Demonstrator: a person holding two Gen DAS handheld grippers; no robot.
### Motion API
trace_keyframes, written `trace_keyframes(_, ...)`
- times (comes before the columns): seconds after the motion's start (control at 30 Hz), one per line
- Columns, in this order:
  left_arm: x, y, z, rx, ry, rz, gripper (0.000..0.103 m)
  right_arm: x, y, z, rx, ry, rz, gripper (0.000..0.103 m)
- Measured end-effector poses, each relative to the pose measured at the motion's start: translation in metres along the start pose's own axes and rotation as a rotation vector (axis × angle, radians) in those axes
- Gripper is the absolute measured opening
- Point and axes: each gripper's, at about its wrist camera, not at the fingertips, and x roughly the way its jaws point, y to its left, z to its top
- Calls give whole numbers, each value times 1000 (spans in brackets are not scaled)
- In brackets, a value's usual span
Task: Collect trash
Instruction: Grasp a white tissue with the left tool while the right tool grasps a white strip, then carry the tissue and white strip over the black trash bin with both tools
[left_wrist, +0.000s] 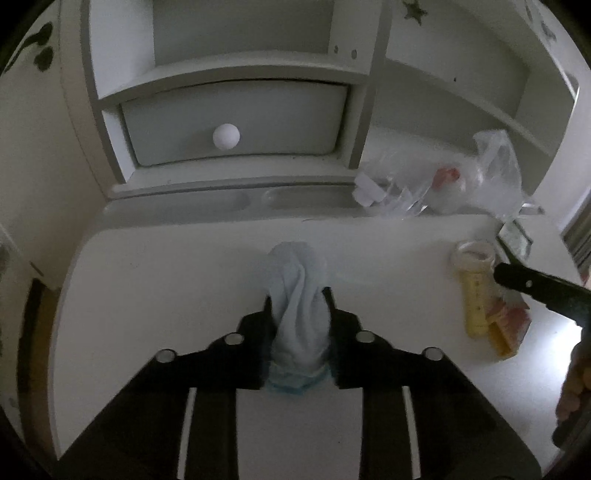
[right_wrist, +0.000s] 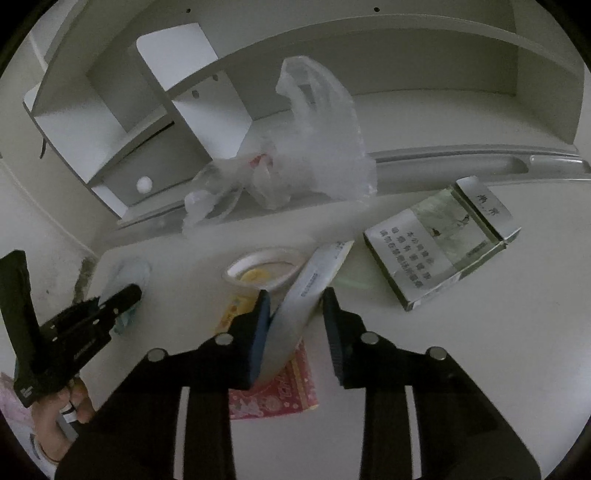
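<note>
A crumpled pale blue and white face mask (left_wrist: 295, 280) lies on the white desk (left_wrist: 166, 280), and my left gripper (left_wrist: 298, 301) is shut on it, both pads pressing its sides. My right gripper (right_wrist: 295, 295) is shut on a flat grey-white paper strip (right_wrist: 325, 266) that bends between the pads. Under and beside that strip lie a yellow plastic bottle (right_wrist: 258, 275) on its side and a red-pink wrapper (right_wrist: 284, 391). From the right wrist, the left gripper (right_wrist: 123, 295) shows at the left with the mask (right_wrist: 129, 271).
A crumpled clear plastic bag (right_wrist: 317, 147) sits at the back of the desk by the shelf unit. A cigarette pack (right_wrist: 443, 251) lies to the right. A drawer with a white knob (left_wrist: 226, 136) faces the left gripper. A hand (right_wrist: 59, 417) holds the left gripper.
</note>
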Motion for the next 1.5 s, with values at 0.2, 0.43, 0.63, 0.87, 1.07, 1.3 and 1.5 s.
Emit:
trace_keyframes(0.2, -21, -5, -2, -3, -39, -19, 19, -32, -5, -1, -9, -71, -24, 23)
trace_keyframes(0.43, -40, -24, -1, 25, -68, -35, 19, -57, -14, -2, -7, -115, -34, 22)
trace_keyframes(0.63, -50, -40, -1, 46, -76, -42, 19, -65, -24, -16, -25, -102, -3, 22)
trace_keyframes(0.87, -61, -64, -1, 89, -74, -45, 19, -82, -38, -23, -11, -123, 14, 22)
trace_keyframes(1.07, -70, -99, 1, 138, -81, -79, 19, -106, -68, -30, 18, -156, 12, 22)
trace_keyframes(1.3, -91, -155, 4, 184, -112, -217, 19, -136, -114, -40, 65, -191, 1, 22)
trace_keyframes(1.5, -93, -234, -5, 287, -95, -288, 19, -169, -171, -59, 108, -202, -40, 22)
